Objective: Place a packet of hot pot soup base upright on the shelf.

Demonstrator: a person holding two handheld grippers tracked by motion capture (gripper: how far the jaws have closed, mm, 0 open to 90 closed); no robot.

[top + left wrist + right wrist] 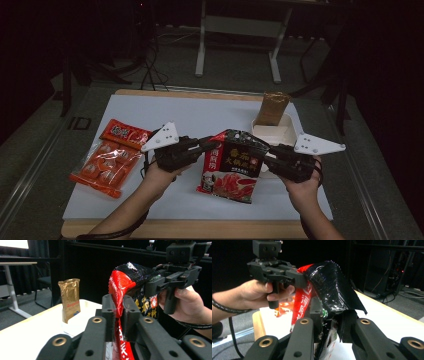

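Bench (pixel 150 107) open, white board bare ahead of my hands. My left claw (pixel 212 145) pinches red edge of noodle packet (pixel 232 167); my right claw (pixel 267 154) grips opposite black edge. Packet hangs upright above board, long axis vertical (glossy crinkled film). Orange snack bag (pixel 107 157) flat at left; gold pouch (pixel 271 107) upright in white tray (pixel 285 127).

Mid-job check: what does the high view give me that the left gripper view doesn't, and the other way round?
High view: the orange snack pack lying left of the hands. Left gripper view: the left claw pinching the black-and-red bag at its red edge, close up. Both: that bag, the gold pouch, the right claw gripping it.
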